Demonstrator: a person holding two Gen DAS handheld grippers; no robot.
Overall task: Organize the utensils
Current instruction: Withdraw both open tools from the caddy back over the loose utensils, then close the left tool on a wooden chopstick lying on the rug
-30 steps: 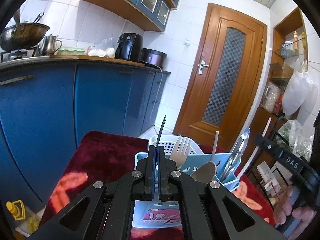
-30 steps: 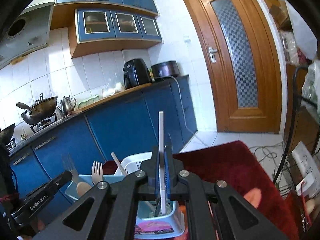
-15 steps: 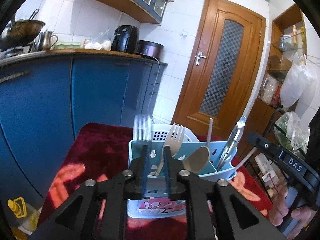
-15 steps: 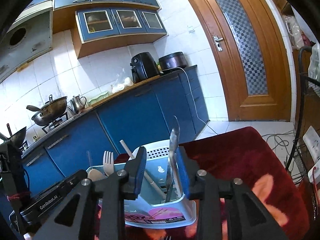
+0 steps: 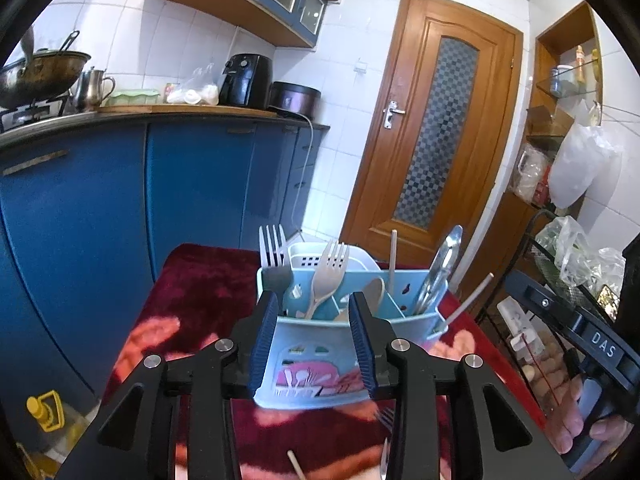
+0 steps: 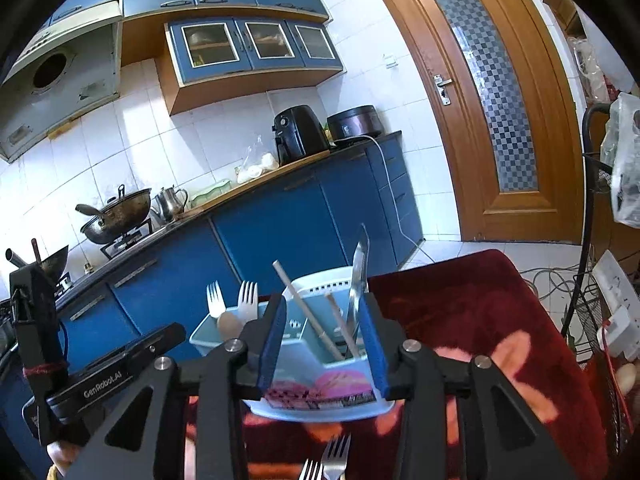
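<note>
we've got the caddy [image 5: 320,344] dead ahead, forks [image 5: 330,264] and sticks [image 6: 308,312] poking up, open red cloth [image 6: 472,304] to its right

A home kitchen is showing here: blue cabinets [image 5: 192,184] are running under a wooden counter [image 5: 184,109], white tiles [image 6: 132,128] are covering the wall, and a wok [image 6: 120,212] is sitting on a gas stove [image 6: 124,240] beside a kettle [image 6: 170,200]. An air fryer [image 6: 298,130] and a cooker [image 6: 354,122] are standing near a wooden door [image 5: 436,136].
</note>
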